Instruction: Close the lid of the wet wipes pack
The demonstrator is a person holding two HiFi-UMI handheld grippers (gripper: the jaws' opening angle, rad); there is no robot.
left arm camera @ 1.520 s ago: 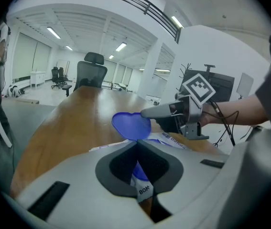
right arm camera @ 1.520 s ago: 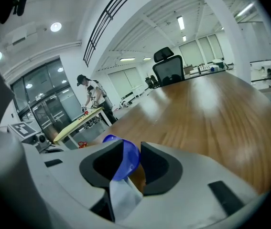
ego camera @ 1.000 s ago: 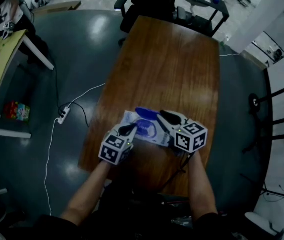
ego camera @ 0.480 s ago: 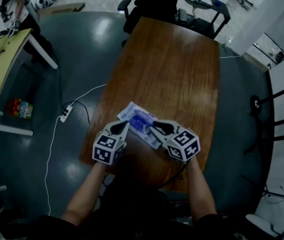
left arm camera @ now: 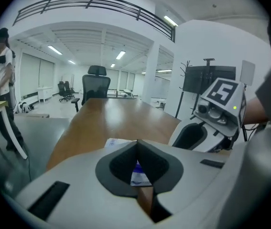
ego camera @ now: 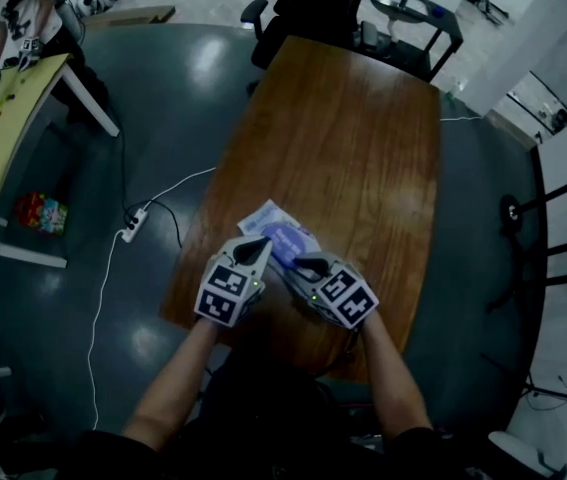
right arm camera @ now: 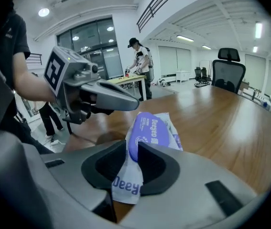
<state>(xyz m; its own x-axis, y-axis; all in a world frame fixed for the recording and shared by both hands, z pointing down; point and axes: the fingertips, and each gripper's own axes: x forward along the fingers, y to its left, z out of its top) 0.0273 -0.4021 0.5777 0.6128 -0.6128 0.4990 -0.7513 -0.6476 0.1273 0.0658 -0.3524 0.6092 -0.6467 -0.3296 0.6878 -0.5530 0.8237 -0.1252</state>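
Between the right gripper's [right arm camera: 132, 145] closing jaws, wet wipes pack [right arm camera: 151, 128].

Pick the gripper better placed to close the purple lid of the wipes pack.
Right. The right gripper has the purple oval plastic lid between its jaws, which have just been closing. The left gripper is shut and empty above the white wet wipes pack.

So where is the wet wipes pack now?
In the head view the wet wipes pack is on the table, near the person's edge, with the left gripper at its left and its near end between the jaws of the right gripper.
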